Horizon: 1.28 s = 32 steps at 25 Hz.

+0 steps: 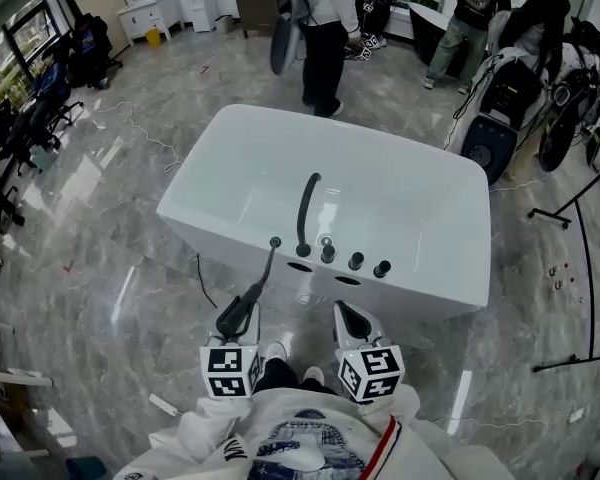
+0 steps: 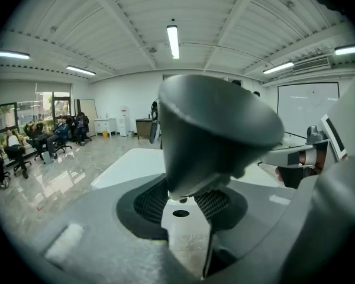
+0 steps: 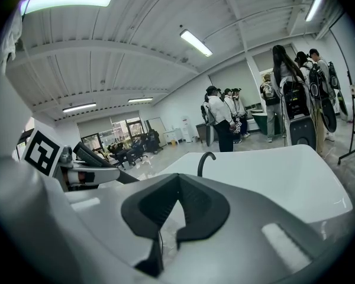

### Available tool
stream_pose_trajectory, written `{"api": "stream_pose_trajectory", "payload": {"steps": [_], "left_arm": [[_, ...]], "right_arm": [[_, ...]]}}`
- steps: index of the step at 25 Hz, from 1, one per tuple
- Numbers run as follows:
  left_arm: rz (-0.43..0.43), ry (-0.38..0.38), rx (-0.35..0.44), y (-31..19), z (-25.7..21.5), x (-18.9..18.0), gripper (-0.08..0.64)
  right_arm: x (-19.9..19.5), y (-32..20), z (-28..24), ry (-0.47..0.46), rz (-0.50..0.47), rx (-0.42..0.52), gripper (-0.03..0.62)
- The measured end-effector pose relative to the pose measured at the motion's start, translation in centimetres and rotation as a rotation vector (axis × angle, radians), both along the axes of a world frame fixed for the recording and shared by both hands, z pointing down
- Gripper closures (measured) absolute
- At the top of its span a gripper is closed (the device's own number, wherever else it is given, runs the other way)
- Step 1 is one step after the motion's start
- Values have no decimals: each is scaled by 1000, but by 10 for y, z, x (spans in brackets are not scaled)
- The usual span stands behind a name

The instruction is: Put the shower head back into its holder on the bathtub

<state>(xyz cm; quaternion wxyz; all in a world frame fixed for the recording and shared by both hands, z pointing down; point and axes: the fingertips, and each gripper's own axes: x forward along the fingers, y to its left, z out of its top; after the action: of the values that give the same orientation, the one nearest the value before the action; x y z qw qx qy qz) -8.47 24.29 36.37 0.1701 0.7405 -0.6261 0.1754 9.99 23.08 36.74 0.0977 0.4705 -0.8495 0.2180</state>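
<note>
1. A white bathtub (image 1: 420,203) stands in the middle of a glossy grey marble floor (image 1: 100,238). The person with the grippers stands at its near long side.
2. Along that near rim sit a black arched spout (image 1: 306,213) and, to its right, a row of three black knobs (image 1: 356,261).
3. Left of the spout there's a small black holder (image 1: 274,241) on the rim. A thin dark hose (image 1: 266,268) runs from it back toward the person.
4. The shower head (image 1: 242,308) is out of the holder. It hangs off the end of that hose, just short of the tub's near rim and over the floor.
5. The left gripper (image 1: 236,326) has it: its jaws are spread wide and clamped on the dark body of the shower head. In the left gripper view the head bulks up between the black mesh pads (image 2: 147,205).
6. The right gripper (image 1: 352,320) is beside the left, near the rim below the knobs. Its jaws are closed together, pads (image 3: 195,212) meeting on a thin slit with nothing between them.
7. Each gripper carries its marker cube (image 1: 230,371) close to the person's chest.
8. On the far side of the tub a person in a white top and dark trousers (image 1: 325,38) stands close to the rim.
9. Others (image 1: 470,18) are gathered further off to the right.
</note>
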Motion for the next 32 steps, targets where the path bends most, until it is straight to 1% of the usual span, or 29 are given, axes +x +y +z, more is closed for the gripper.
{"api": "stream_pose_trajectory", "payload": {"steps": [5,12,16,20,32], "left_arm": [[1,-10,9,-7,-2,1,419],[10,-6,19,-27,0,1,419],[10,-22,31,-38,-2,-6,419],[-1,-24,19,-47,1,-17,419],[34,2,-9,-73,13,-18,419]], "right_arm": [[3,-4,6,-5,5,-12,588],[4,-20,13,-4,18,-23,588],[-3,-31,14,-6,13,-25,588],[-14,-39,16,-7,-1,-36,588],[-25,-68,24,-1,18,-45,588]]}}
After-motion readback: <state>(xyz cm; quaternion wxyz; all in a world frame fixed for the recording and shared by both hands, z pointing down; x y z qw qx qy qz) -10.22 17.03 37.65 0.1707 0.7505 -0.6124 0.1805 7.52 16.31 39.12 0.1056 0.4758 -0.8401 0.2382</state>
